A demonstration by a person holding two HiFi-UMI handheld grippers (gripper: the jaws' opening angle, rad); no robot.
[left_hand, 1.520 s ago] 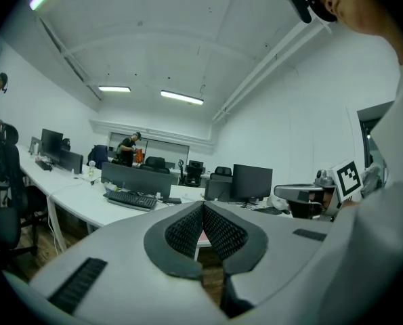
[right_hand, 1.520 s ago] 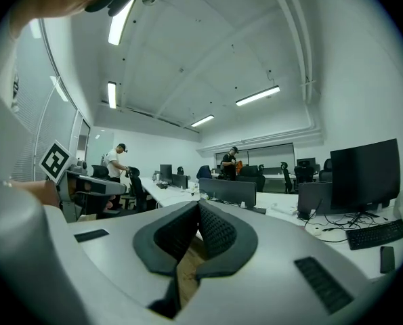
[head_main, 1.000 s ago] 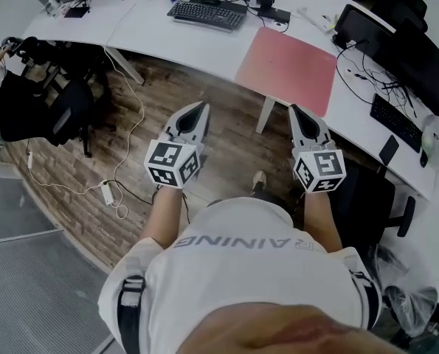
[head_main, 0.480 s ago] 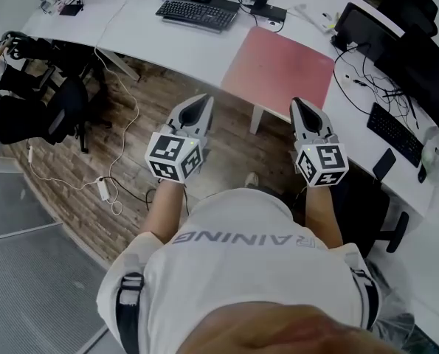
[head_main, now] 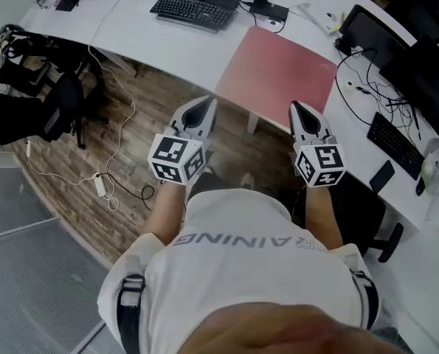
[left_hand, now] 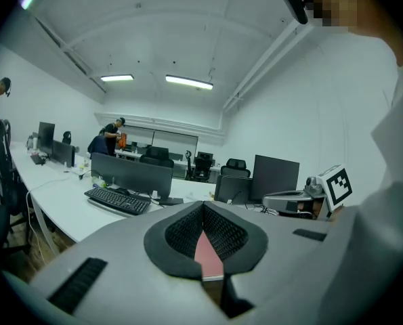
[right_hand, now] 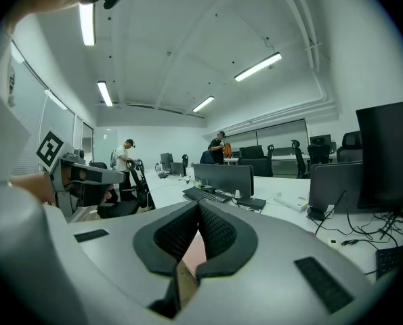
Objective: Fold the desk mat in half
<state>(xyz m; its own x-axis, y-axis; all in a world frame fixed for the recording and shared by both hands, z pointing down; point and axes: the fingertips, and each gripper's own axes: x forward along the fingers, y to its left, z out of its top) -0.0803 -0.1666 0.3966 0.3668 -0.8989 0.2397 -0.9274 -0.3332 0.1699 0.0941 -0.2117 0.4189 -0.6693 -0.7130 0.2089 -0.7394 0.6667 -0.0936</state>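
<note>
The person's white shirt [head_main: 241,271] fills the near edge of the head view. Just beyond it, the left gripper [head_main: 206,103] and the right gripper [head_main: 294,107] are held side by side above the wooden floor [head_main: 94,146], both pointing toward the white surface [head_main: 175,46]. Each pair of jaws is closed tip to tip, with nothing between the pads. The pink desk mat [head_main: 278,68] lies flat and unfolded on the surface straight ahead, its near edge along the surface's near edge. Neither gripper touches it. Farther off to the left sits a black keyboard [head_main: 192,7], and a monitor stand [head_main: 267,11] rests just past the mat's far edge.
</note>
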